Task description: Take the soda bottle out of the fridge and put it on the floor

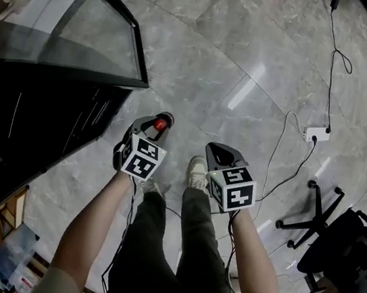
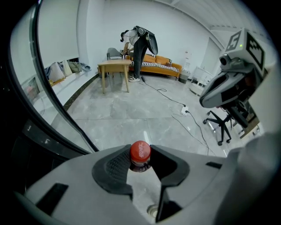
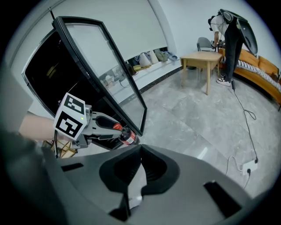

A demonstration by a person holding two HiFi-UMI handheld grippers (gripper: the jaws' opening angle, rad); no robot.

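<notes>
Now left hand-held gripper point(image 2: 140, 159) clamps soda bottle point(image 2: 140, 150) near fridge door point(image 1: 133, 46) edge; right hand-held gripper point(image 3: 139, 151) closed (empty); wide floor point(image 1: 250, 64) ahead.

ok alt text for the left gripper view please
The left gripper is closed on the neck of a red-capped soda bottle above a grey stone floor. The fridge door stands open at left, the right gripper at upper right.

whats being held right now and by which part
The left gripper holds the dark plastic soda bottle with a red cap by its neck, just under the cap. The right gripper is shut on nothing.
</notes>
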